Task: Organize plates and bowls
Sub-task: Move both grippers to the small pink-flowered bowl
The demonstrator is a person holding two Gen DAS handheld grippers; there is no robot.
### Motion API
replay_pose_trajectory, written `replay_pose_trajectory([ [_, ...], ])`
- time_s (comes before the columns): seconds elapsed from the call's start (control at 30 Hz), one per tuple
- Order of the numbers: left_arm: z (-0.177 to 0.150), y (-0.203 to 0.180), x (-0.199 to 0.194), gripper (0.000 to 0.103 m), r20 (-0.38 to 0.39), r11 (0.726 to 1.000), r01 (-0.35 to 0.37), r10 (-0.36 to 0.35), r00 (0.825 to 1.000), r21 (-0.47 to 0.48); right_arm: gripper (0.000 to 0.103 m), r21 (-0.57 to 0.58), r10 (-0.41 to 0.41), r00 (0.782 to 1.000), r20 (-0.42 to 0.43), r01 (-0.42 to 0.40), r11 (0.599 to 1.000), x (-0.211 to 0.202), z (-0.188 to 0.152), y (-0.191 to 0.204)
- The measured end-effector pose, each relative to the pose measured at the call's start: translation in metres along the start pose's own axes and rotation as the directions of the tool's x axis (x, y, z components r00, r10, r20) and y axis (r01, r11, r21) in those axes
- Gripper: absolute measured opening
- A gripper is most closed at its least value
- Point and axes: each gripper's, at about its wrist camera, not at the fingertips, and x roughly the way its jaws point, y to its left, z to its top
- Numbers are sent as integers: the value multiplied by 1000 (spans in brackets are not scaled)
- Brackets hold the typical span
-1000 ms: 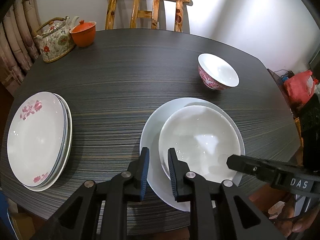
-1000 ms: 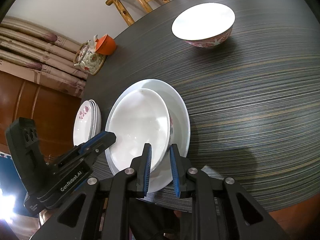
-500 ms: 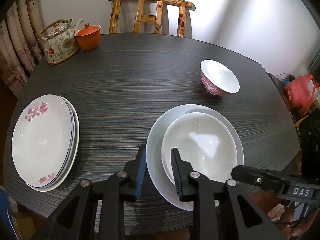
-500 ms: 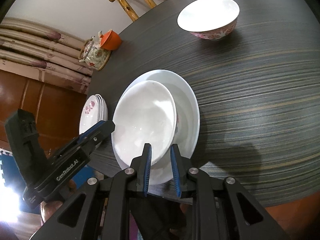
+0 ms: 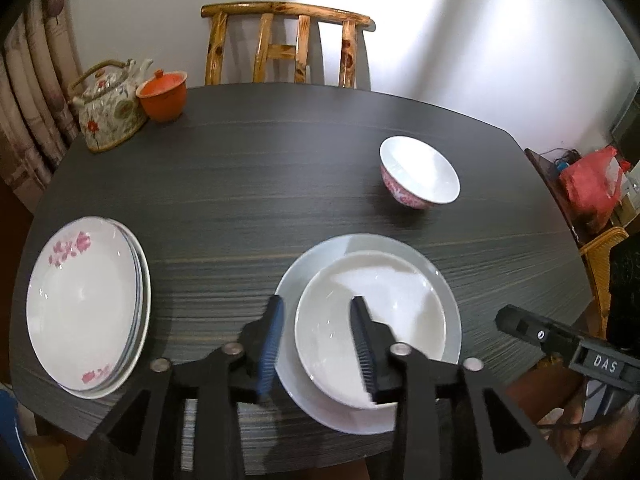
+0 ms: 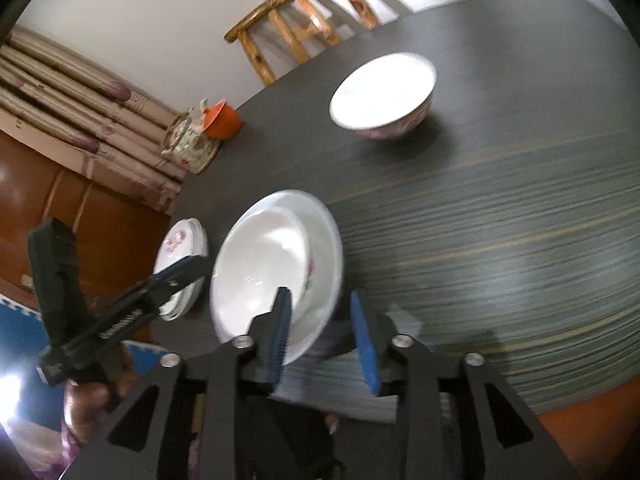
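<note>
Release step: large bowl (image 5: pixel 372 320) rests on the grey plate (image 5: pixel 450 304). Left tongs (image 5: pixel 316 344) and right tongs (image 6: pixel 324 330) are opening, clamping nothing. Next, likely fetch the small bowl (image 5: pixel 420 176) beyond the plate.

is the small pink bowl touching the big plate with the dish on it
Apart. In the left wrist view a strip of dark table runs between the pink bowl and the rim of the big plate; the right wrist view shows the same gap.

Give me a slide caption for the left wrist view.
Left gripper opening above a white bowl nested on a plate; pink bowl beyond.
</note>
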Motion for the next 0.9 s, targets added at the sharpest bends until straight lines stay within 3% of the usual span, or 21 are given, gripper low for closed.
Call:
replay_pose_trajectory([
  [0.1,10,-9,-3,49,28,999,-31,30,999,21,47,16,-29,999,42,29,999,-9,5,-14],
  [0.23,26,-15,-1,57,20,1000,-20,20,1000,-2,68,17,-171,981,96,170,985,-19,17,-28],
  [0.27,29,-15,0,57,17,1000,-2,2,1000,-14,69,16,-203,973,109,203,979,-21,20,-31],
  [0.33,35,-18,1,57,20,999,35,-34,999,-22,88,23,-295,948,120,295,955,-24,27,-36],
  [0.43,39,-26,-2,57,69,999,37,-39,997,29,96,95,-409,909,79,402,911,-26,42,-49],
  [0.47,41,-29,-2,57,79,998,35,-39,996,46,96,101,-400,915,62,393,914,-27,47,-55],
  [0.5,42,-32,-2,57,85,998,41,-46,995,55,96,96,-351,934,59,345,934,-28,51,-59],
  [0.53,44,-33,-1,57,93,997,50,-54,994,52,96,90,-267,961,73,260,961,-31,54,-63],
  [0.6,50,-33,2,57,103,995,94,-97,990,37,96,110,-142,983,120,129,986,-38,56,-71],
  [0.67,56,-35,7,57,99,989,147,-148,984,16,96,109,-167,973,162,150,983,-42,57,-74],
  [0.73,66,-37,13,57,82,986,166,-167,983,16,96,53,-205,957,206,198,979,-44,58,-70],
  [0.8,78,-41,18,57,58,985,170,-172,983,30,96,25,-193,946,261,193,981,-45,57,-66],
  [0.9,97,-50,26,57,35,985,157,-160,986,78,96,35,-105,973,207,100,994,-37,65,-71],
])
